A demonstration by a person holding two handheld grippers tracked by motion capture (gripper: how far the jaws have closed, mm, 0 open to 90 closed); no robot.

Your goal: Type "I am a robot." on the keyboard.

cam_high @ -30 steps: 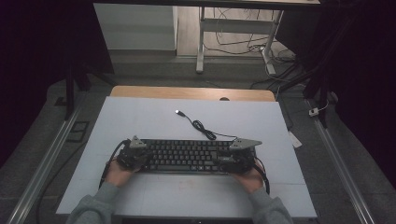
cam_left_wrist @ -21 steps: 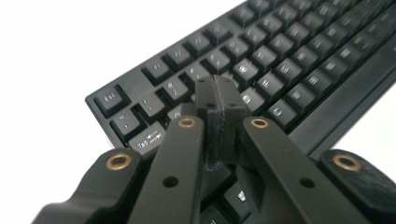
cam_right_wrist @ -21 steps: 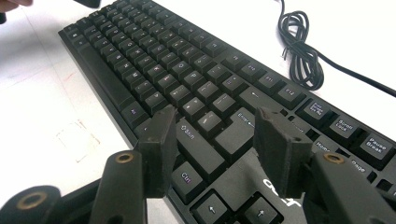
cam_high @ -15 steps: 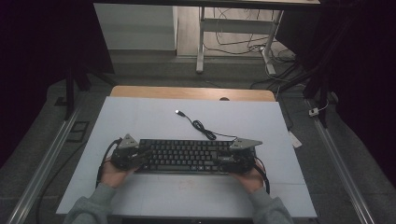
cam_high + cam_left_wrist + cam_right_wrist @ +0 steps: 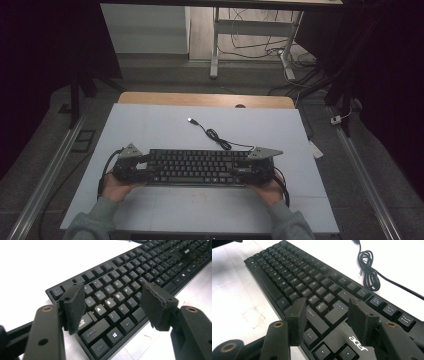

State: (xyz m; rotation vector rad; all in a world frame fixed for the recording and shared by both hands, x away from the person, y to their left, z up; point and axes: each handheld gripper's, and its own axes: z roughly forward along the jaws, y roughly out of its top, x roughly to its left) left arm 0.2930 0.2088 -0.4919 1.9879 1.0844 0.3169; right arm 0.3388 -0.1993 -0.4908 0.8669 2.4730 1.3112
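High view. Item: black keyboard (image 5: 195, 167), lying flat and lengthwise across the near half of the white counter (image 5: 150, 125). Its cable (image 5: 217, 137) runs from the rear edge in a loose coil to a free plug farther back. Left gripper (image 5: 142, 167) sits at the keyboard's left end, right gripper (image 5: 240, 170) at its right end, each carried by a hand entering from the bottom edge. A wooden strip borders the counter's far side.

Left gripper view. Fingers (image 5: 75, 306) stand wide apart and have just been opening; nothing is pinched between them. They hang just above the keyboard's (image 5: 125, 287) left key block, over the letter and Shift keys, with clear space between pads and keys.

Right gripper view. Fingers (image 5: 298, 317) likewise wide apart and empty, poised over the right end of the keyboard (image 5: 294, 272) around the Shift, Enter and arrow keys, just above the maker's logo. The coiled cable (image 5: 368, 272) lies on the counter beyond.

Step in hand, as judged: the keyboard appears set down and let go at the left end; both grippers hover over it. Next move likely calls for lifting both grippers straight up and clear, without brushing keys or snagging the cable.
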